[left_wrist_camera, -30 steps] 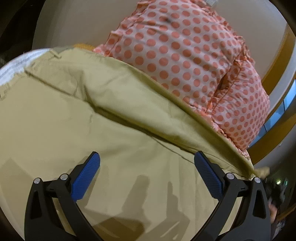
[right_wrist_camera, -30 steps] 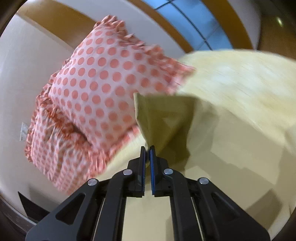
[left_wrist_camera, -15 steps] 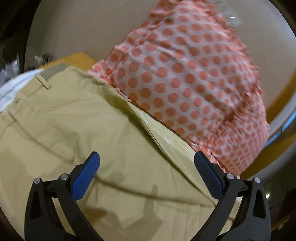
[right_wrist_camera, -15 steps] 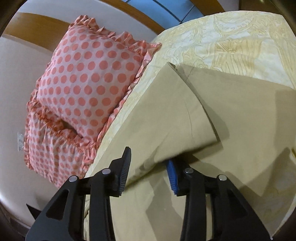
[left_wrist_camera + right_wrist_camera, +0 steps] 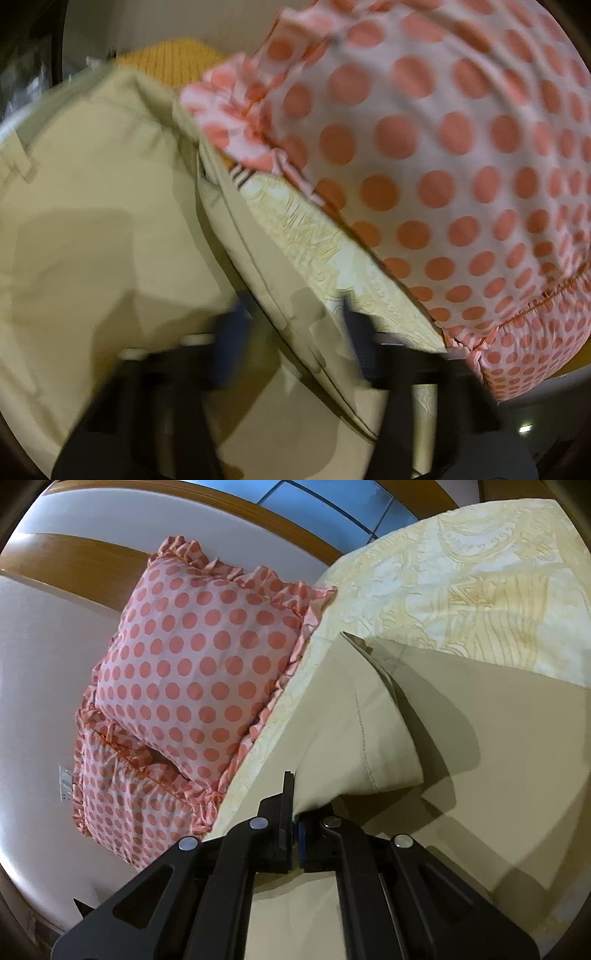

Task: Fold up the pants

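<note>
A cream-patterned bedspread (image 5: 461,572) meets polka-dot pillows (image 5: 207,661) against a white, wood-trimmed wall (image 5: 48,635).

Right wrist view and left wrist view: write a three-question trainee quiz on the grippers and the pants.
1. True or false: the right gripper is shut on the pants.
2. Which lies beside the pants? A) polka-dot pillow B) laundry basket C) towel
3. Fill in: the left gripper is blurred, its fingers apart on either side of a pants ____.

Key: 1 true; 2 A; 3 edge
</note>
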Available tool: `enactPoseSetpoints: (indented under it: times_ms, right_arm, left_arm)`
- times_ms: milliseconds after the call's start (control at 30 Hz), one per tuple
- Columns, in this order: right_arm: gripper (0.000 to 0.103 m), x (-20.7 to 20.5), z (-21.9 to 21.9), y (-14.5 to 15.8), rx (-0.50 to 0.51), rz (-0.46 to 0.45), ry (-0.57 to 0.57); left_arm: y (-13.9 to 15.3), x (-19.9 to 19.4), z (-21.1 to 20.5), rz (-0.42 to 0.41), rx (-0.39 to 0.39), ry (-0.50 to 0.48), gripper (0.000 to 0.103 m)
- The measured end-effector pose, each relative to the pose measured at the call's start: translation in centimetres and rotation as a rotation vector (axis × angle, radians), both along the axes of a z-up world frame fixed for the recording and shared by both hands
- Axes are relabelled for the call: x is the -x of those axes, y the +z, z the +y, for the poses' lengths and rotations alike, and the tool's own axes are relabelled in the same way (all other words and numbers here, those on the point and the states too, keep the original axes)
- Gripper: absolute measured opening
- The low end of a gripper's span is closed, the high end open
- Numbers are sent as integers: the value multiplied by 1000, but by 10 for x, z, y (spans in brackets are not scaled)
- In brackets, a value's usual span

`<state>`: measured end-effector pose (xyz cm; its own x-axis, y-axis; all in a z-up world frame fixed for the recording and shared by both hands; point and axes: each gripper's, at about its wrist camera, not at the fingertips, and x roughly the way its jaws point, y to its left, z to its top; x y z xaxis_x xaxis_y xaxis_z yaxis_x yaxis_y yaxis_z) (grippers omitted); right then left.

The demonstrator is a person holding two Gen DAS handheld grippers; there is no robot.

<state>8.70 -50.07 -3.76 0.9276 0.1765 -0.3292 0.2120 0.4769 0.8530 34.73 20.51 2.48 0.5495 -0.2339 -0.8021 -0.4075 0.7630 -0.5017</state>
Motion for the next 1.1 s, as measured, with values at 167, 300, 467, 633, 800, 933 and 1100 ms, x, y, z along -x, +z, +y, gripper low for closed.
enactPoseSetpoints:
  times_ms: [167,300,467,633,800,933,1100]
  right_arm:
    - [1,11,-3,22,21,-73,7]
    - [1,42,-8,41,82,-102,-26]
    - [1,76,-14,26,113,-36,-44]
    - [2,93,-17,2,95,24,-72]
    - [2,105,-15,-3,156,78,-91]
    - [31,122,-12,4,225,105,-167]
    - [55,131,-17,-2,293,141,-239]
  left_arm:
    - [24,34,5,-94,-26,-25,2]
    - [71,135,10,-264,-51,-62,2]
    - [66,269,17,-298,-70,-55,3]
    - [22,334,15,-231,-24,8,3]
    - [-7,355,17,-219,12,26,4]
    - [-10,364,15,-258,-18,21,17]
    - [1,377,10,-338,-59,38,61]
